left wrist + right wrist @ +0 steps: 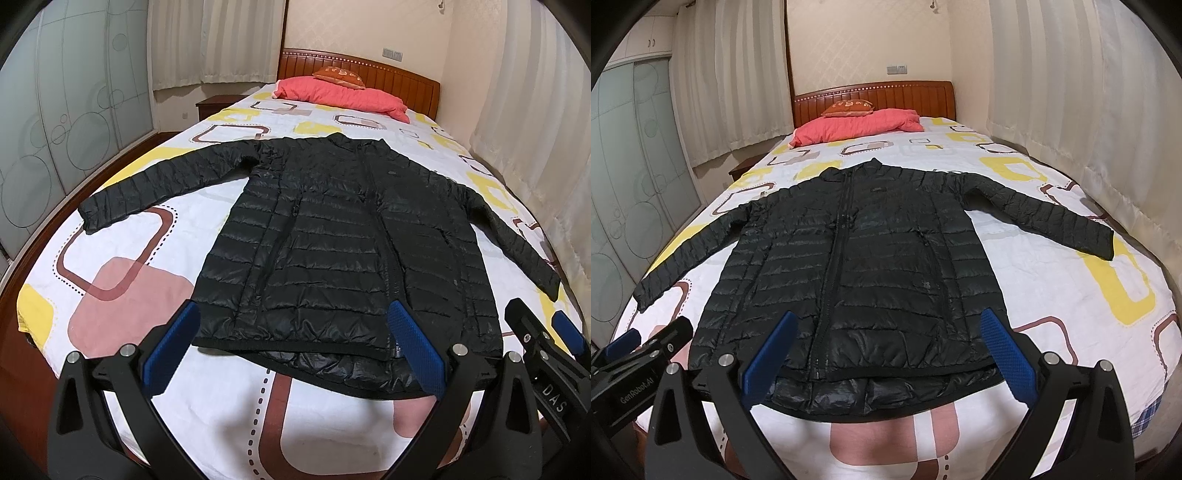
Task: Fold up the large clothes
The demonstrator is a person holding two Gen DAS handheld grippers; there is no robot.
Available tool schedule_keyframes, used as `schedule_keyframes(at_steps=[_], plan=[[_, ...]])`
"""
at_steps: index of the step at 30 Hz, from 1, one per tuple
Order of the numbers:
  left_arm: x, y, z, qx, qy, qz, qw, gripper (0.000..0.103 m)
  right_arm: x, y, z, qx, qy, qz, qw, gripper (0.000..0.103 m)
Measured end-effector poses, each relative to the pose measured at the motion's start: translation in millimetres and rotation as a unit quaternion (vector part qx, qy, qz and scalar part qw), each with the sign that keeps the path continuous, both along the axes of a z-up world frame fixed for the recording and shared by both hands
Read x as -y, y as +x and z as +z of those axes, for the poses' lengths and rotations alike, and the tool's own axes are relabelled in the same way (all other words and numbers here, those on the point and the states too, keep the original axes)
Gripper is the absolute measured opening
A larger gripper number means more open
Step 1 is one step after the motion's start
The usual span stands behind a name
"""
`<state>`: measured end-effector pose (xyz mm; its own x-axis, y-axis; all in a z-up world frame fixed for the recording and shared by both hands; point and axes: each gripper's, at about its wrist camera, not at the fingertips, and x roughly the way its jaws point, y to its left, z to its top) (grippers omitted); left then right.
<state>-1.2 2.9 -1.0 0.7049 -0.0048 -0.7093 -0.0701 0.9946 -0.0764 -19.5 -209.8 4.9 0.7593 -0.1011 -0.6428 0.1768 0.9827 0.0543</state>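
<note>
A black quilted puffer jacket [332, 236] lies flat and front-up on the patterned bed sheet [122, 295], zipped, with both sleeves spread out to the sides. Its hem is toward me and its collar points at the headboard. My left gripper [294, 306] hovers open over the left half of the hem, holding nothing. My right gripper [889, 315] hovers open over the hem of the jacket [868, 273], a little right of the zip, also holding nothing. Each gripper shows at the edge of the other's view: the right gripper [539, 314] and the left gripper [655, 330].
A folded pink quilt [857, 127] and an orange cushion [849, 107] lie by the wooden headboard [923, 98]. Curtains [1052, 110] hang close along the bed's right side. Frosted wardrobe doors [55, 129] and a nightstand [214, 105] stand to the left.
</note>
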Motion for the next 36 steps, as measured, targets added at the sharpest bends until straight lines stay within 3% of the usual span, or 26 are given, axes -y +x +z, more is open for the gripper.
schedule_keyframes(at_steps=[36], plan=[[-1, -7, 10, 0.005, -0.009, 0.002, 0.9999, 0.101, 1, -4, 7, 0.012, 0.008, 0.0, 1.0, 0.098]])
